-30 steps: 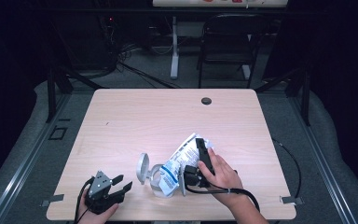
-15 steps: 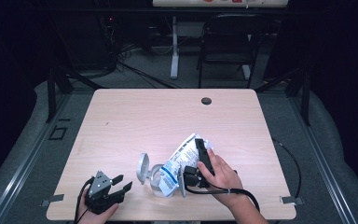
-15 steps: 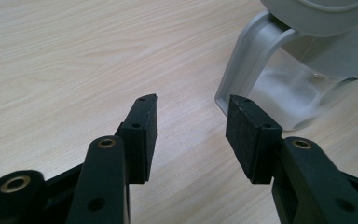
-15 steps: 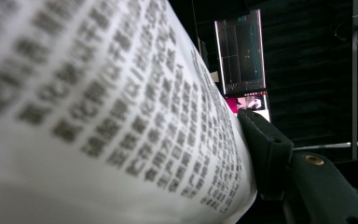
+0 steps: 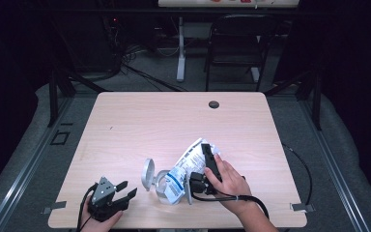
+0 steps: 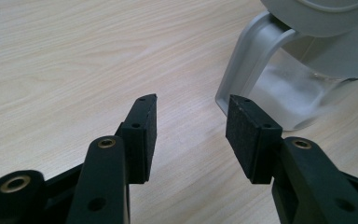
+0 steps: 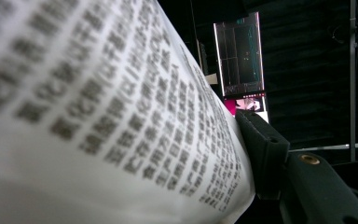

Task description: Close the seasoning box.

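The white printed bag lies tilted at the table's near middle, mouth in a clear jug. Right gripper has been closing on it; left gripper gapes empty. Nothing has shifted.

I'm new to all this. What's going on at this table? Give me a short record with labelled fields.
Setting: a wooden table seen from above
Container: a clear jar with a grey flip lid, open, lying near the front edge
Bag: a white printed bag, its end at the jar's mouth
Right tool: clamped on the bag, jaws just closing further
Left tool: open, empty, pointing at the jar
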